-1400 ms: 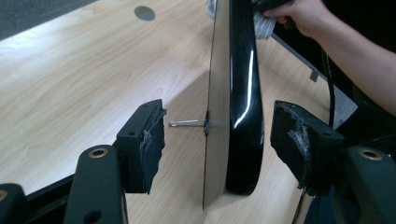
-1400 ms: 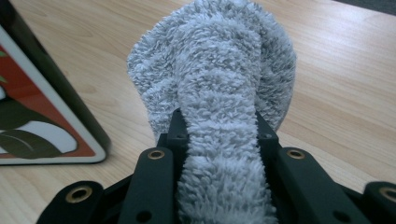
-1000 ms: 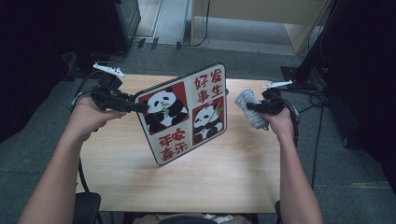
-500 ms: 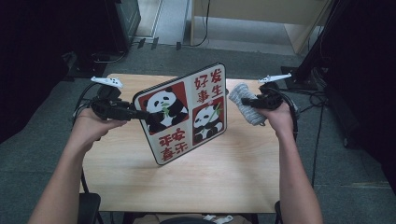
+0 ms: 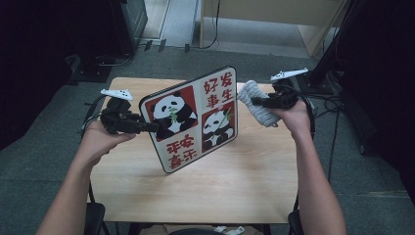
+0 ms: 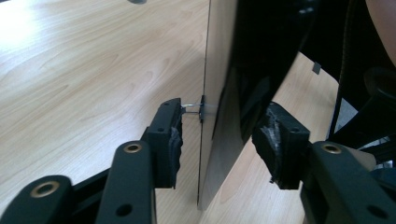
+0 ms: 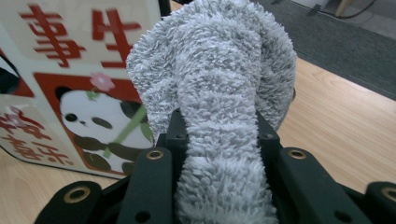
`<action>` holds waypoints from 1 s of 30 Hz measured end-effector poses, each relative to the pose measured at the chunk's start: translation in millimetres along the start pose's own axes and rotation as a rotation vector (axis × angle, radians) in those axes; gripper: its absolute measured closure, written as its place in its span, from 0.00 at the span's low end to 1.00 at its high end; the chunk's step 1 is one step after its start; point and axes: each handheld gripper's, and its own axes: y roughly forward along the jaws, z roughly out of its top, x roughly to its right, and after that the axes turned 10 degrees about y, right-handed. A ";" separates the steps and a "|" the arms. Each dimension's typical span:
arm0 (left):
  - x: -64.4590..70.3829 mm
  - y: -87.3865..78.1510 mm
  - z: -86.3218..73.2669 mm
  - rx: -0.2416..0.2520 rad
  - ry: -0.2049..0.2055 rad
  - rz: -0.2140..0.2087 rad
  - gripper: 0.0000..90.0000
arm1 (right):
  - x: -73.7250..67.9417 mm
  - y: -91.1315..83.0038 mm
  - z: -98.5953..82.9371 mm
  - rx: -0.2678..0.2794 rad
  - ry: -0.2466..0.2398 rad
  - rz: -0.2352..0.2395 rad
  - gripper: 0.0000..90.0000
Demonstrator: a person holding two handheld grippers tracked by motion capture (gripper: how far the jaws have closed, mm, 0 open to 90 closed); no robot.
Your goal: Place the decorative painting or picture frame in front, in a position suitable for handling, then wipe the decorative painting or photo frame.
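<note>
- Since a second ago, your left gripper (image 5: 151, 127) has dropped a little and slid out toward the left bench edge, while the panda board (image 5: 193, 119) stays tilted at about the same angle.
- Your right gripper (image 5: 254, 101) has kept near the far right corner, and the grey cloth (image 5: 257, 104) now sits slightly closer to the board's right edge than before.
- You hold the board propped on its lower corner over the middle of the wooden bench (image 5: 235, 181), printed face toward you, with two pandas and red characters on it.
- In the left gripper view, your left gripper (image 6: 219, 140) has its jaws apart on either side of the board's thin edge (image 6: 204, 140); there is a visible gap at the left pad, so the jaws straddle the edge and are not pressed tight on it.
- A small metal hanger (image 6: 192, 108) sticks out from the board's back, just at the left pad's tip.
- In the right gripper view, your right gripper (image 7: 217, 135) has its jaws clamped on the fluffy grey cloth (image 7: 215, 70), which bulges up and over them.
- The cloth is just beside the board's printed face (image 7: 70, 93); you cannot tell from these views whether it touches.
</note>
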 end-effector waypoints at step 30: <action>-4.0 12.0 -4.2 0.066 -0.014 -0.046 0.84 | -55.3 -24.7 77.4 0.050 -0.140 0.035 0.75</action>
